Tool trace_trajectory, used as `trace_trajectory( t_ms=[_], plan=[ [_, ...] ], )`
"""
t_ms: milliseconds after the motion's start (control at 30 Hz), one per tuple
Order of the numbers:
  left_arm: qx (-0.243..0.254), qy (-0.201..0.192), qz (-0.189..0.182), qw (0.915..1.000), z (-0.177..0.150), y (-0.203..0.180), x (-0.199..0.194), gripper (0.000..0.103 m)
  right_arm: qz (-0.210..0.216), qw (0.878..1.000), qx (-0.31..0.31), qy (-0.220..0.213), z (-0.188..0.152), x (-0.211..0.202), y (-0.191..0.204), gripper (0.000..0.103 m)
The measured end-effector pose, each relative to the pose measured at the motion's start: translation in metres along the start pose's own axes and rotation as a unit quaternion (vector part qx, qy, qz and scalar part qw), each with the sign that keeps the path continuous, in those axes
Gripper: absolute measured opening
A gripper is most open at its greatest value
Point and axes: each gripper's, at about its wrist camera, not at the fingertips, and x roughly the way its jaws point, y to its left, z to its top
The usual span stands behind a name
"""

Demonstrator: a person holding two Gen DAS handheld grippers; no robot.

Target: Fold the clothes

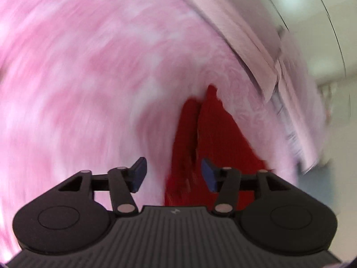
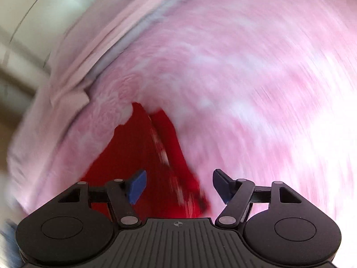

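The red cloth (image 1: 209,138) is lying straight ahead of both grippers, and that is the relation the coming move is turning on. In the left wrist view it is running away from the left gripper (image 1: 173,175) as a long narrow wedge, broad at the gripper and tapering to a point farther out; its near end is sitting between the blue pads (image 1: 140,174), nearer the right-hand one. In the right wrist view the same wedge is starting under the right gripper (image 2: 179,186) and narrowing away from it, with its bulk toward the left pad. So its long axis is lying roughly along the fingers of both tools. Neither hand is looking clearly nearer, as both are close over its wide end.

Both grippers are standing with their jaws apart, holding nothing; cloth is showing in the gap of each, but no pad is pressing on it.

The cloth is resting on a pink mottled blanket (image 1: 78,78), near a paler pink sheet (image 1: 256,51) at the blanket's far edge. It is looking deep red, soft, with a lengthwise crease or overlap down its middle. Heavy blur is hiding whether it is folded already or bunched.
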Motion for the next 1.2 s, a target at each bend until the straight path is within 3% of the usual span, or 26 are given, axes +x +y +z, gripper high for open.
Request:
trace_trajectory(
  t_ms=[33, 167, 267, 333, 367, 433, 500, 533, 567, 633, 667, 867, 1000, 1200],
  plan=[
    [-0.041, 0.005, -0.016, 0.9990, -0.012, 0.008, -0.005, 0.053, 0.010, 0.999, 0.039, 0.006, -0.010, -0.007, -0.011, 0.082],
    [-0.121, 0.009, -0.048, 0.9915, -0.049, 0.017, 0.013, 0.059, 0.037, 0.988, 0.146, 0.028, -0.040, -0.001, -0.038, 0.083],
    [-0.141, 0.004, -0.067, 0.9877, -0.063, 0.016, 0.047, 0.060, 0.051, 0.987, 0.149, 0.020, -0.034, 0.022, -0.042, 0.083],
    [-0.162, -0.013, -0.054, 0.9852, -0.070, 0.019, 0.063, 0.060, 0.068, 0.987, 0.145, 0.011, -0.030, 0.034, -0.044, 0.085],
    [-0.173, -0.024, -0.052, 0.9832, -0.073, 0.021, 0.069, 0.058, 0.077, 0.987, 0.143, 0.006, -0.027, 0.041, -0.045, 0.092],
    [-0.189, -0.047, -0.059, 0.9791, -0.077, 0.025, 0.075, 0.051, 0.094, 0.986, 0.139, -0.001, -0.023, 0.051, -0.046, 0.092],
    [-0.163, -0.051, -0.057, 0.9837, -0.073, 0.021, 0.076, 0.028, 0.085, 0.989, 0.117, 0.009, -0.018, 0.054, -0.043, 0.090],
    [-0.145, -0.050, -0.056, 0.9866, -0.070, 0.018, 0.075, 0.026, 0.075, 0.992, 0.101, 0.016, -0.016, 0.056, -0.041, 0.077],
    [-0.129, -0.049, -0.054, 0.9890, -0.067, 0.016, 0.075, 0.023, 0.066, 0.994, 0.086, 0.023, -0.014, 0.058, -0.039, 0.056],
    [-0.097, -0.039, -0.052, 0.9932, -0.060, 0.013, 0.074, 0.019, 0.056, 0.995, 0.075, 0.041, -0.010, 0.060, -0.039, 0.030],
    [-0.076, -0.034, -0.049, 0.9953, -0.055, 0.010, 0.074, 0.018, 0.054, 0.994, 0.076, 0.049, -0.013, 0.060, -0.038, 0.023],
    [0.007, 0.003, -0.050, 0.9987, -0.023, 0.000, 0.065, 0.015, 0.038, 0.991, 0.107, 0.077, -0.072, 0.040, -0.025, 0.016],
    [0.071, 0.033, -0.040, 0.9962, 0.022, -0.002, 0.064, 0.015, 0.027, 0.987, 0.127, 0.096, -0.111, 0.027, -0.015, 0.016],
    [0.202, 0.050, -0.011, 0.9781, 0.085, -0.014, 0.075, 0.016, 0.011, 0.980, 0.158, 0.124, -0.170, 0.007, -0.001, 0.016]
  ],
)
